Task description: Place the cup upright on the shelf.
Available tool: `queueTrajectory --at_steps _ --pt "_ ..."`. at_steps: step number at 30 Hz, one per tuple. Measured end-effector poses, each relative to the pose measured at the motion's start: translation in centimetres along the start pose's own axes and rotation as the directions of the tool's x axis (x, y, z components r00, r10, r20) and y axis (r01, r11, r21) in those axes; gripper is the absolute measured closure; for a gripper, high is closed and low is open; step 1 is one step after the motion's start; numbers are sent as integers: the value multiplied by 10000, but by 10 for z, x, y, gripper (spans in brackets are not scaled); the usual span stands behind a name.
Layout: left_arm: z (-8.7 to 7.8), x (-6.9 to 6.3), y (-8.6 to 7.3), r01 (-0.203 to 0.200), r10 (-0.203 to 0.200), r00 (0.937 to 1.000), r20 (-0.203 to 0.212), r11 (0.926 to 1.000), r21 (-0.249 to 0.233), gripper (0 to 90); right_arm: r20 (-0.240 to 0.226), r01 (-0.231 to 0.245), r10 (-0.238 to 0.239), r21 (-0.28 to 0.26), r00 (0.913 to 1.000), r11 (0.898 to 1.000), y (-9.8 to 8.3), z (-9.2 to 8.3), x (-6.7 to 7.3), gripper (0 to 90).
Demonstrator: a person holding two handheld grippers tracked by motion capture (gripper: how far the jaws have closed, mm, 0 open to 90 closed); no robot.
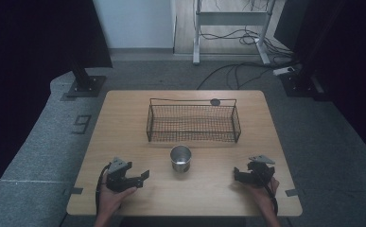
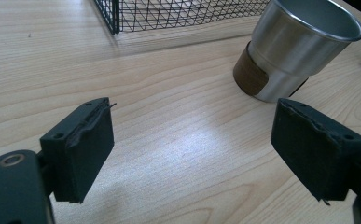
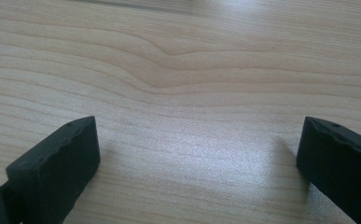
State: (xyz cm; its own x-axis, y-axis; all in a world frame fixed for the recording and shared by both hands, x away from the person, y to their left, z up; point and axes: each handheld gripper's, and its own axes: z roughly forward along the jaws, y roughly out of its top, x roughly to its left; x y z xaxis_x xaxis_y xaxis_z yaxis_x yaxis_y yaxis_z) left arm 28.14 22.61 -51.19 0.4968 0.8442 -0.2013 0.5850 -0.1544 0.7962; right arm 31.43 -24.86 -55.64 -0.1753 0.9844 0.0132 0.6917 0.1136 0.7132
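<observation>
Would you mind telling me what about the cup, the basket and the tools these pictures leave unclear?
- Metal cup: in the left gripper view the top edge cuts off its far rim; in the high view its bottom is too dark to read.
- Wire basket: the left gripper view shows just a corner, the rest cut off.
- Dark round thing at the basket's back rim: too small to identify.
- Right tool: its jaws are small and dark in the high view.

Frame edges crop the basket point(image 2: 169, 14) and cup point(image 2: 299, 51).

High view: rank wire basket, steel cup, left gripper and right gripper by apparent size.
1. wire basket, clearly largest.
2. left gripper and right gripper: look about alike, no ranking between them.
3. steel cup, smallest.
</observation>
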Motion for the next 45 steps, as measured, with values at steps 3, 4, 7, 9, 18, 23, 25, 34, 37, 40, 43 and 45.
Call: queueTrajectory --at_steps 3,4,7,9,18,23,25,34,37,40,43,45 --pt "-1 -3 1 11 -10 9999 128 10000 -31 130 34 -32 32 3 10000 10000 0 0 0 0" --pt "-2 -4 1 16 -15 9999 158 10000 -50 129 32 -33 33 3 10000 10000 0 0 0 0" --pt "-4 -9 2 -67 70 9997 250 9999 -128 128 32 -34 34 2 10000 10000 0 0 0 0" --pt "-5 -12 4 -131 136 9994 328 9998 -171 128 31 -32 32 2 10000 10000 0 0 0 0" --pt "-5 -26 10 -414 435 9965 714 9987 -304 124 15 -22 22 3 10000 10000 0 0 -1 0" --pt "3 -36 14 -541 555 9960 707 9983 -217 123 -9 -13 13 -1 10000 10000 3 3 -1 0" --pt "8 -39 17 -547 561 9961 676 9982 -232 124 -25 6 -6 0 10000 10000 3 3 -1 0" --pt "30 -59 25 -790 777 9936 823 9968 129 103 -60 26 -26 -14 10000 10000 2 2 -1 0" --pt "32 -64 27 -945 927 9912 948 9954 151 90 -45 37 -37 -6 10000 10000 3 2 -1 0" --pt "33 -67 30 -1013 995 9896 1043 9948 123 82 -17 11 -11 -5 10000 10000 3 3 -1 0" --pt "35 -68 31 -1067 1046 9885 1091 9942 134 73 -5 4 -4 -10 10000 10000 3 3 -1 0" --pt "36 -69 32 -1105 1084 9880 1100 9938 135 67 -7 2 -2 -10 10000 10000 3 3 -1 0"
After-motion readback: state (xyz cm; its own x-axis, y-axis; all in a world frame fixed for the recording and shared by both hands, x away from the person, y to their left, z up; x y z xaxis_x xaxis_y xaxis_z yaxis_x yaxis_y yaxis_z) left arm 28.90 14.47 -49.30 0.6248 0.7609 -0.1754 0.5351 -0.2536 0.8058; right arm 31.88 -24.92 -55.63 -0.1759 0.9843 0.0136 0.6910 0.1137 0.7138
